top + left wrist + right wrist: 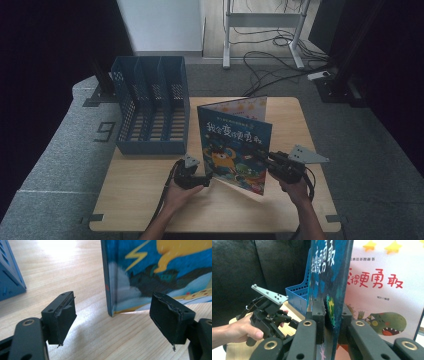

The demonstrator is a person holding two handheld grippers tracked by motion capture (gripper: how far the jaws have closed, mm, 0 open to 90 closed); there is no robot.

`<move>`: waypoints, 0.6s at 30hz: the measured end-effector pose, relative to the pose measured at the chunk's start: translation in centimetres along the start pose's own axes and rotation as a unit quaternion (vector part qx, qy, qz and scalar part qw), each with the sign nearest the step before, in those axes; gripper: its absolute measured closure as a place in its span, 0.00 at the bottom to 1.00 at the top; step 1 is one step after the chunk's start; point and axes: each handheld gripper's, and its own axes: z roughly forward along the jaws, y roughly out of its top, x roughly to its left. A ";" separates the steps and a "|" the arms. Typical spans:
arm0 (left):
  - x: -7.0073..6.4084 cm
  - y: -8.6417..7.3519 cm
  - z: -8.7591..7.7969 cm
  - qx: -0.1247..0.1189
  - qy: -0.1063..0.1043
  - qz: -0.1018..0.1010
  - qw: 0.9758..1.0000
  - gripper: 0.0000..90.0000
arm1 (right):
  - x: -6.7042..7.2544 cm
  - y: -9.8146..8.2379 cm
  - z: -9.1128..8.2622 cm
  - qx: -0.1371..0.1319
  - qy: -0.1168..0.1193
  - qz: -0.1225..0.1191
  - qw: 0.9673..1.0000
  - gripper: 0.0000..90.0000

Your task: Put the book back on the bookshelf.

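A: High view first. Wooden desk (pixel 150 190), a blue file rack (pixel 150 107) with several upright slots at its back left corner. A picture book (pixel 235 145) stands upright near the middle of the desk, opened in a V, blue cover facing the camera.

B: And the claws?

A: Left claw (pixel 206 181) in the left hand (pixel 177 192), low on the desk, just beside the book's lower left edge. Right claw (pixel 260 155) in the right hand (pixel 295 187), reaching in from the right onto the front cover's right edge (grey three-cornered plate on top of it).

B: Left gripper view?

A: Jaws spread wide, nothing between the pads. The book's spine corner (pixel 110 302) rests on the desk (pixel 75 277) ahead, roughly between the two jaws but farther off, not touched. A corner of the file rack (pixel 10 275) sits at the far left.

B: Right gripper view?

A: Jaws closed narrow on the blue cover (pixel 329 290), one pad on each face, gripping its edge. Behind it an inner page (pixel 382 290) with red lettering, yellow stars and a green dinosaur. The left claw (pixel 292 323) and its hand (pixel 239 331) show at lower left (fingers wrapped round the handle), the file rack (pixel 299 296) behind them.
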 end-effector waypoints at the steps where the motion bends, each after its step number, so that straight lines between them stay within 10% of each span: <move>1: 0.0 0.1 -0.1 -0.003 -0.002 0.000 1.000 0.24 | 0.0 -0.1 -0.1 0.000 -0.001 0.001 1.000 0.89; 18: -0.6 1.8 -1.0 -0.044 -0.026 0.019 0.998 0.27 | 0.1 -1.0 -1.0 0.010 -0.012 -0.001 1.000 0.85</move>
